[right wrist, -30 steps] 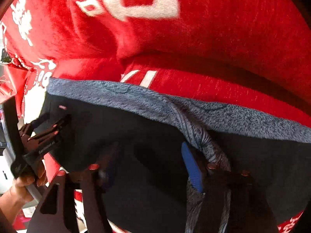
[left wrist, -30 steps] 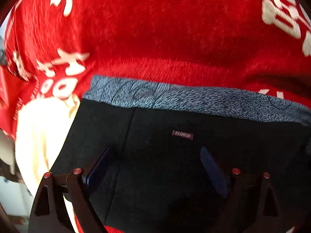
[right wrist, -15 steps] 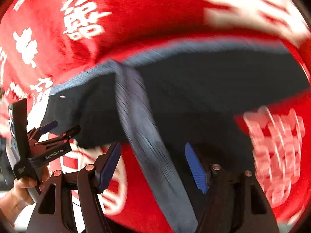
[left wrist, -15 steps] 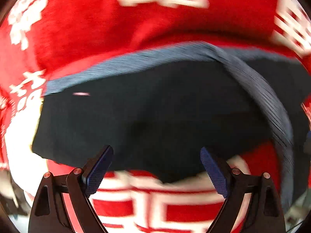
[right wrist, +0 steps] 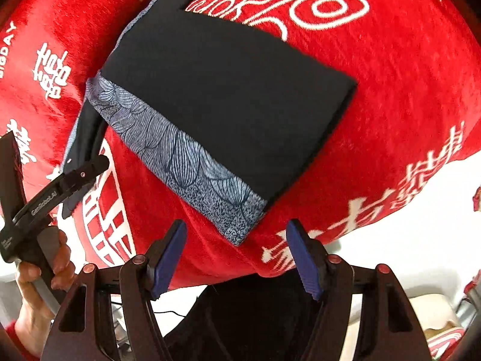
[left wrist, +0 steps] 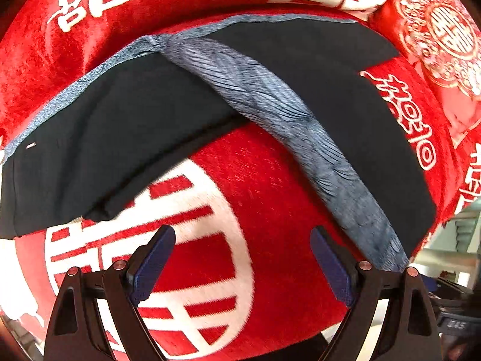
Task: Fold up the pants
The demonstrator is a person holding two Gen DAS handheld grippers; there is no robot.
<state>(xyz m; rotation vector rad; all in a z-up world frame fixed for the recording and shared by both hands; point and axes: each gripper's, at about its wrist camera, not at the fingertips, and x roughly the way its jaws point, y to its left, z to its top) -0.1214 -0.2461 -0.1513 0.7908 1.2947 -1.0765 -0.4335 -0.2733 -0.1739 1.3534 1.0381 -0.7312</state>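
Now both tongs hang free with nothing in them: the left tongs [left wrist: 242,266] stand wide apart over bare blanket, and the right tongs [right wrist: 236,254] are apart too, just near of the pants' corner without touching it. A second ago both sat low over the dark cloth, the right tongs with the patterned band running between its pads; since then the hands have let go and pulled back toward the near side. The pants [right wrist: 228,99] lie on the red blanket [right wrist: 405,90], with one half laid over the other and the grey-blue waistband [right wrist: 180,162] running diagonally across the near-left edge of the top layer. From the left view the band [left wrist: 285,114] crosses over the black cloth, whose left part sticks out beyond the fold. I judge one fold done and released; a further fold probably remains.
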